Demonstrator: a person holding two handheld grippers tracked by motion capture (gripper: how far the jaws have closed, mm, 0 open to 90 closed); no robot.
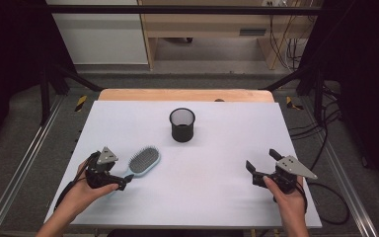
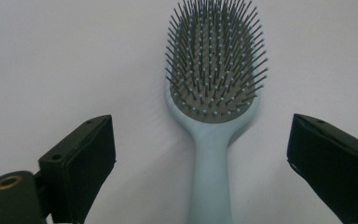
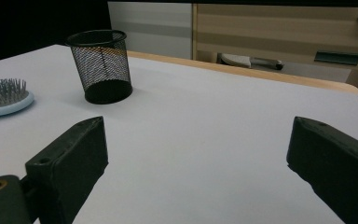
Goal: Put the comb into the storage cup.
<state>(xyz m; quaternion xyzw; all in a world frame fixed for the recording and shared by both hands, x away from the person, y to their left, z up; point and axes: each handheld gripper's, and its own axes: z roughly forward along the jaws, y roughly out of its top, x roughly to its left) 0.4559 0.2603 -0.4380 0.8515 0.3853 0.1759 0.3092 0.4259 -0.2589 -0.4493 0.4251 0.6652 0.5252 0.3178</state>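
At nine o'clock our left claw [image 2: 200, 163] stands wide, straddling the handle of the pale blue plastic paddle hairbrush [image 2: 213, 116] lying bristles-up on the white counter [image 1: 217, 163]. Light, rigid, likely slick, so we'd pinch that narrow handle. At three o'clock our right claw [image 3: 198, 161] rests low, wide, empty.

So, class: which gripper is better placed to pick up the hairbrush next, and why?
Left. The left gripper is open with the hairbrush handle between its jaws. The right gripper, also open, sits across the table with nothing between its jaws.
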